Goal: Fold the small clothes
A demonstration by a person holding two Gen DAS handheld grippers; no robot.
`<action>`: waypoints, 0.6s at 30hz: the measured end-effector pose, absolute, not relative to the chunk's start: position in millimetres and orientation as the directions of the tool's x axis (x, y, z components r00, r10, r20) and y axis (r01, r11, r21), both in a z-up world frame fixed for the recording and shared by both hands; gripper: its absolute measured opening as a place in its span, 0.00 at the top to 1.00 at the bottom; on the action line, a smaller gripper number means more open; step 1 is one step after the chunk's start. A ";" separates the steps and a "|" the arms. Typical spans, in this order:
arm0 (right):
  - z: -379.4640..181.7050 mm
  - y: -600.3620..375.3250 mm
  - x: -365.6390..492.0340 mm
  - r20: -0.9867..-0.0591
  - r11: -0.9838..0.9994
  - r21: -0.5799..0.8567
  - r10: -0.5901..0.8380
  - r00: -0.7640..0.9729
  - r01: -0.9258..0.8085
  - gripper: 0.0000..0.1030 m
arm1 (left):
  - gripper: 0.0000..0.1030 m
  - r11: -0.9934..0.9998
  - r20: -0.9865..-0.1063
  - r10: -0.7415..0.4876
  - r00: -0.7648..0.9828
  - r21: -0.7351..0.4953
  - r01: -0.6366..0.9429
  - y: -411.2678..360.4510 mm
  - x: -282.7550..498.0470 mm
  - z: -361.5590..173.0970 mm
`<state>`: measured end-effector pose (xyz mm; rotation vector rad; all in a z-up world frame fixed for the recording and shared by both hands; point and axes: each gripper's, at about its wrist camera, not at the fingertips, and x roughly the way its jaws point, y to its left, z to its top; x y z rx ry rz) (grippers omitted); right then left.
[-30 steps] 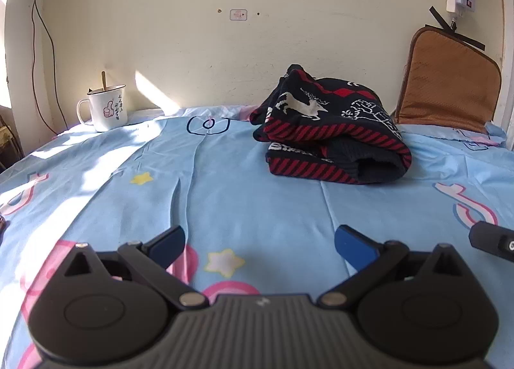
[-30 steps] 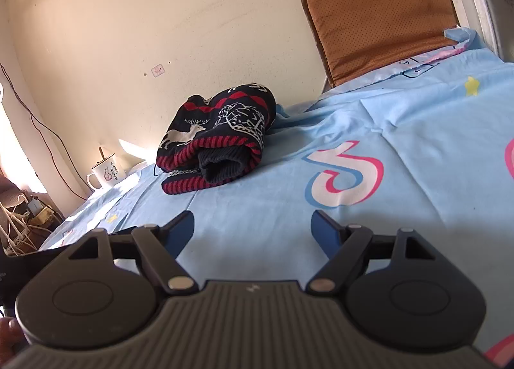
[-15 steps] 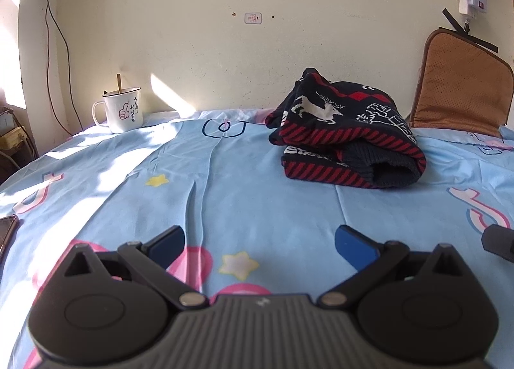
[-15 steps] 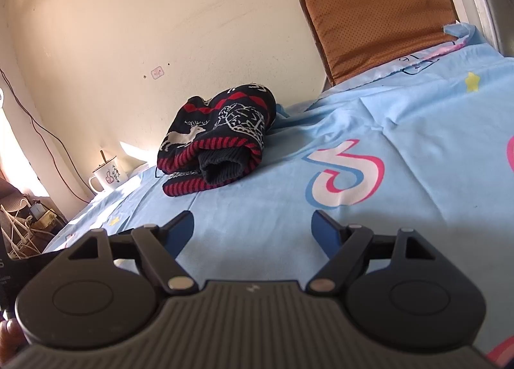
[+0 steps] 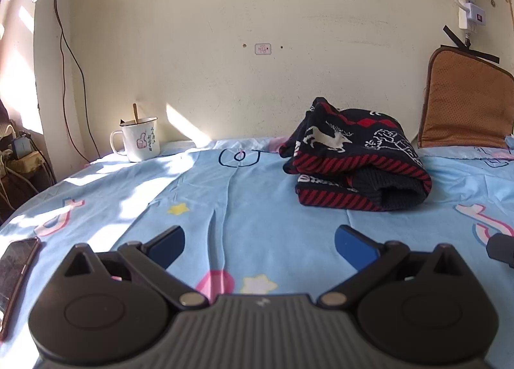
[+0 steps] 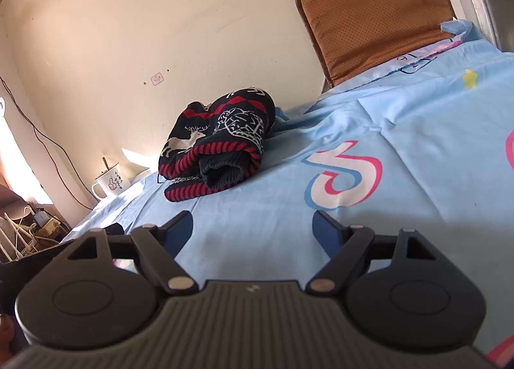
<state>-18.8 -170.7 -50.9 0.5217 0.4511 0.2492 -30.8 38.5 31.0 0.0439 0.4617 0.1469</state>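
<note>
We see the folded sweater [image 5: 355, 165], dark navy with red stripes and a white reindeer, lying as a bundle on the light blue bedsheet [image 5: 257, 208] near the wall, a ribbed cuff or hem tucked in at its open end. From the right wrist view the same sweater [image 6: 218, 147] sits well ahead of us, apart from both tools.

Our left gripper [image 5: 258, 242] hovers low over the sheet with its blue fingers [image 5: 168, 245] spread wide and nothing between them. Our right gripper [image 6: 253, 230] is likewise released, its pads parted over bare sheet, gripping nothing.

Further out, a white enamel mug [image 5: 139, 139] with a thumbs-up print stands on the sheet by the wall, left of the sweater, and a wooden stick [image 5: 136, 113] leans out of it; we cannot tell what else it holds. A brown cushion [image 5: 465, 102] leans against the wall to the right of the sweater. A phone [image 5: 14, 264] lies flat at the sheet's left edge.

Compared with a second ago, the left view has swung leftward: the sweater and mug sit further right in it, and the phone has come into sight. The right view has barely changed. Both grippers stay open.
</note>
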 end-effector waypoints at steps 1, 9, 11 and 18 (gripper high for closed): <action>-50.8 -170.7 -19.1 -0.349 0.840 0.531 0.340 0.873 -0.115 0.19 | 0.00 0.988 -0.438 0.156 0.886 0.079 -0.135 38.6 -31.4 32.8; -50.9 -173.1 -20.0 -0.342 0.831 0.545 0.342 0.875 -0.112 0.18 | 0.00 0.988 -0.475 0.156 0.866 0.083 -0.132 37.4 -33.2 35.8; -50.8 -173.4 -20.4 -0.340 0.830 0.547 0.342 0.876 -0.112 0.18 | 0.00 0.986 -0.483 0.166 0.860 0.092 -0.139 36.1 -32.7 35.8; -51.2 -173.7 -20.5 -0.335 0.826 0.553 0.342 0.878 -0.110 0.18 | 0.00 0.986 -0.509 0.168 0.844 0.099 -0.137 34.5 -29.7 35.8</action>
